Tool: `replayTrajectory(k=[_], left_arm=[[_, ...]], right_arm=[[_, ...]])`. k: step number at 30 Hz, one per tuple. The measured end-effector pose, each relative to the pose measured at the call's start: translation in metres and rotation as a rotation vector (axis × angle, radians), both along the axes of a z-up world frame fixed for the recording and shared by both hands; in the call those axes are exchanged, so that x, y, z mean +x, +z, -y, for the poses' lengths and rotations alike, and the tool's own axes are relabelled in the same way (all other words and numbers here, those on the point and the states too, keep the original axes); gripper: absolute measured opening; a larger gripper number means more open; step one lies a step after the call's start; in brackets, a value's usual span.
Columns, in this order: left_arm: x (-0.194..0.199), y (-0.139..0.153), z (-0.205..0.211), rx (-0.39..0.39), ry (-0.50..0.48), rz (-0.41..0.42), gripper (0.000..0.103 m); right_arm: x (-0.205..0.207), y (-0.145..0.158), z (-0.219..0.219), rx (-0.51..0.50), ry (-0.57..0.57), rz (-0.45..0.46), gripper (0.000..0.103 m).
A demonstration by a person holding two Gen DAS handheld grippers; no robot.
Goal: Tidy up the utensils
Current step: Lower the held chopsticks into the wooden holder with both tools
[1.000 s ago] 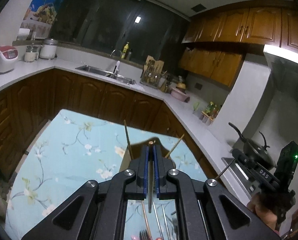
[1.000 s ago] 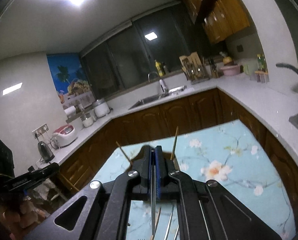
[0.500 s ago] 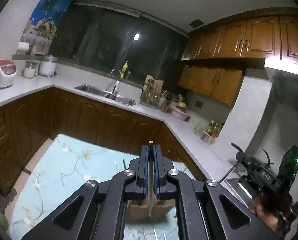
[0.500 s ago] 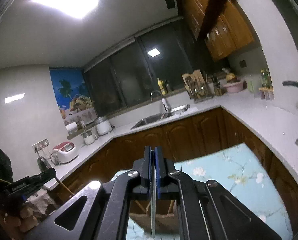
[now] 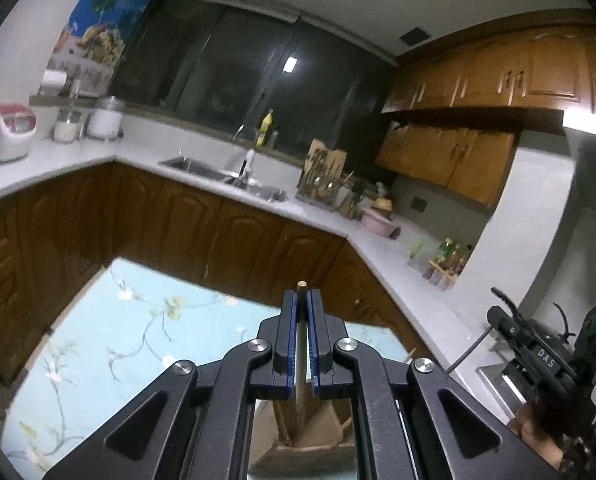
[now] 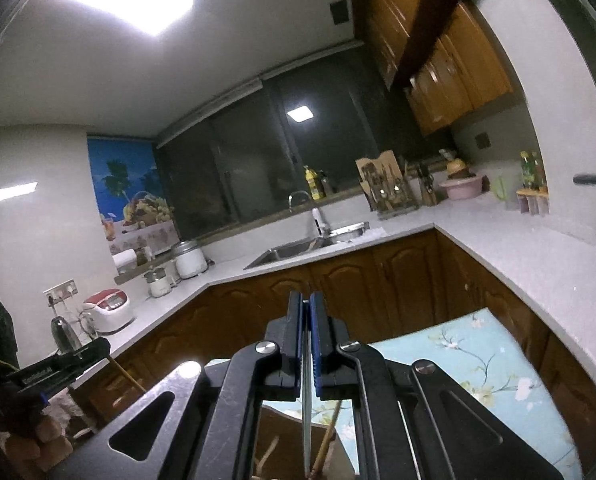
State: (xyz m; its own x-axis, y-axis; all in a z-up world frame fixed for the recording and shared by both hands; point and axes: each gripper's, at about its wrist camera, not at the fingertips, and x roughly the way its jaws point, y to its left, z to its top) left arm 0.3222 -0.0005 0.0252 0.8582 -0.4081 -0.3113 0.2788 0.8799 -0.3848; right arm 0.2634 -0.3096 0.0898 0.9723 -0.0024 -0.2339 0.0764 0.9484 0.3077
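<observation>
Because each utensil must drop upright into the brown wooden holder on the floral blue-clothed desk, the left hand-held gripper is clamped on a pale wooden chopstick and the right hand-held gripper on a thin grey metal utensil.

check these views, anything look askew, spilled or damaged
Nothing stands out. The left gripper is shut on a thin wooden stick, the right gripper on a slim metal utensil, both upright over the floral blue tablecloth.
</observation>
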Motion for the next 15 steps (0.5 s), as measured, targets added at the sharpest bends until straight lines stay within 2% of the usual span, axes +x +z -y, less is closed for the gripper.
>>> replayTrajectory(k=[7, 15], left_arm=[[0.034, -0.028, 0.016, -0.008, 0.01, -0.066, 0.003], [0.047, -0.037, 0.017, 0.002, 0.0, -0.085, 0.004]], right_arm=[[0.016, -0.04, 0.008, 0.057, 0.006, -0.054, 0.003], [0.028, -0.066, 0.011, 0.1, 0.011, -0.104, 0.003]])
